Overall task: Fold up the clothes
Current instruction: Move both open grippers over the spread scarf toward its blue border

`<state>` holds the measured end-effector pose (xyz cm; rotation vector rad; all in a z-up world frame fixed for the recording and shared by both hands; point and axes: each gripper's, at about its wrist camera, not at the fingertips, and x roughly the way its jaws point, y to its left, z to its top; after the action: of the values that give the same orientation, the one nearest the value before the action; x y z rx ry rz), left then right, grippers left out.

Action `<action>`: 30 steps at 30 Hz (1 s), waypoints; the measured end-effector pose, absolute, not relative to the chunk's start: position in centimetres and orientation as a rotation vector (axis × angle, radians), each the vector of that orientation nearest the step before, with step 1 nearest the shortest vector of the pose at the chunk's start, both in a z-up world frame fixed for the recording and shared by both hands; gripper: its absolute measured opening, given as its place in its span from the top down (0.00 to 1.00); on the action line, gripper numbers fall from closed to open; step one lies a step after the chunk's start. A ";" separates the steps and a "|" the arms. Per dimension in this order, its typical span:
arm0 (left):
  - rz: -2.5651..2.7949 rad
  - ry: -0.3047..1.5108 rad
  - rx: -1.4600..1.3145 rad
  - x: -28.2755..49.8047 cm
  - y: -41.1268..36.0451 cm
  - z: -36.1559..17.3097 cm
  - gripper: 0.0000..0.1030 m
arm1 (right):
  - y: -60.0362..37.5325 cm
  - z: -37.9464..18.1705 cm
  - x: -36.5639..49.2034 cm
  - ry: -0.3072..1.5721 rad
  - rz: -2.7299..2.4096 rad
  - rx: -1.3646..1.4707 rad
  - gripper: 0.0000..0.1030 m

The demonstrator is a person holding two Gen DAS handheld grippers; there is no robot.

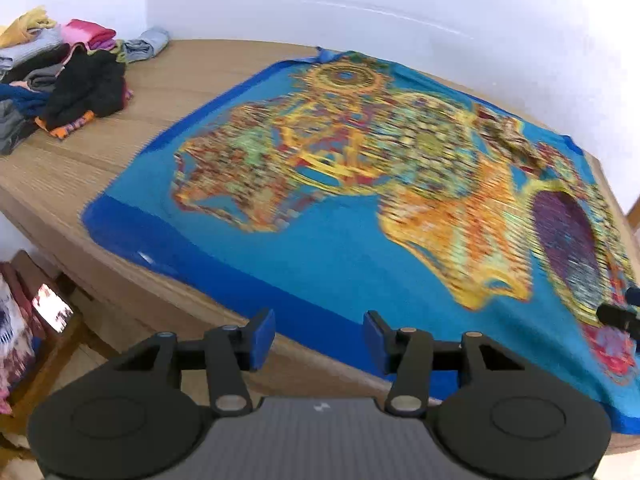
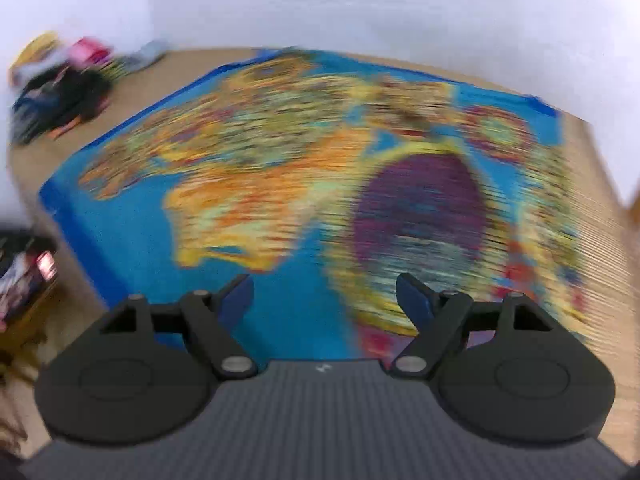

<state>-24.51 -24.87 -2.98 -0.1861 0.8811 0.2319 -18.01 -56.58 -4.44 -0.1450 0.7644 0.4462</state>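
A large blue cloth (image 1: 340,248) (image 2: 132,232) with a bright yellow, orange and purple pattern lies spread flat over the wooden table (image 1: 180,76) (image 2: 600,200). My left gripper (image 1: 319,338) hovers over the cloth's near dark-blue border, jaws apart, nothing between the blue pads. My right gripper (image 2: 325,300) hangs above the cloth's near edge beside the purple patch, also open and empty. The tip of the right gripper (image 1: 620,312) shows at the right edge of the left wrist view. The right wrist view is heavily blurred.
A pile of mixed clothes (image 1: 60,76) (image 2: 60,88) sits at the table's far left corner against the white wall. Below the table's left edge stands a wooden chair or shelf (image 1: 44,320) with patterned fabric on it. Bare wood runs along the table's left side.
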 end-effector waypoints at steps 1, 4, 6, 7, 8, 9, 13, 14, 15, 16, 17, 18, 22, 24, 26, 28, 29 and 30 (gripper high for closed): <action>0.230 0.880 -0.171 -23.8 -23.7 -3.1 0.50 | -54.5 -4.8 -17.7 0.765 0.469 -0.150 0.22; 0.232 0.892 -0.113 -21.5 -20.2 -3.4 0.50 | -48.8 -5.9 -16.3 0.753 0.509 -0.116 0.22; 0.241 0.927 -0.087 -20.0 -17.7 -3.5 0.50 | -45.1 -6.7 -15.1 0.749 0.537 -0.061 0.22; 0.232 0.934 -0.082 -19.6 -16.5 -3.4 0.50 | -43.0 -6.9 -14.5 0.769 0.530 -0.040 0.22; 0.216 0.935 -0.082 -19.2 -15.2 -3.3 0.50 | -40.8 -7.0 -13.9 0.789 0.535 -0.017 0.22; 0.207 0.933 -0.075 -18.9 -14.2 -3.2 0.50 | -39.0 -7.0 -13.3 0.797 0.569 0.002 0.22; 0.231 0.928 -0.059 -18.5 -10.5 -3.5 0.50 | -31.8 -5.9 -11.8 0.801 0.638 -0.059 0.22; 0.213 0.924 -0.062 -18.5 -9.6 -3.6 0.49 | -30.2 -5.6 -11.6 0.797 0.653 -0.076 0.22; 0.194 0.920 -0.059 -18.6 -8.7 -3.7 0.49 | -29.0 -5.3 -11.4 0.790 0.663 -0.085 0.22; 0.183 0.918 -0.049 -18.6 -7.9 -4.0 0.49 | -28.0 -5.2 -11.2 0.786 0.666 -0.088 0.22; 0.179 0.919 -0.029 -18.6 -7.1 -4.3 0.48 | -26.9 -5.2 -11.1 0.787 0.662 -0.090 0.22; 0.178 0.921 -0.005 -18.5 -6.3 -4.6 0.48 | -26.0 -5.3 -11.0 0.792 0.648 -0.089 0.22; 0.061 0.914 0.044 -17.7 -2.9 -5.4 0.48 | -22.1 -5.9 -11.1 0.816 0.589 -0.080 0.22; -0.017 0.909 0.030 -17.2 -0.9 -5.3 0.47 | -20.3 -6.0 -11.6 0.823 0.537 -0.066 0.22; -0.077 0.913 -0.003 -16.4 1.4 -5.3 0.45 | -18.4 -6.1 -12.1 0.828 0.501 -0.048 0.22; -0.112 0.916 -0.030 -15.9 3.5 -5.5 0.45 | -16.6 -6.3 -12.6 0.827 0.475 -0.040 0.22; -0.127 0.916 -0.043 -15.6 4.5 -5.5 0.45 | -15.5 -6.5 -13.1 0.821 0.465 -0.043 0.22; -0.137 0.920 -0.059 -15.3 5.4 -5.6 0.45 | -14.5 -6.7 -13.5 0.817 0.464 -0.044 0.22</action>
<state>-15.32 5.36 -5.65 -0.0585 0.9200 -0.1366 -13.47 -14.55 -6.69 -0.0435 0.8174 0.4642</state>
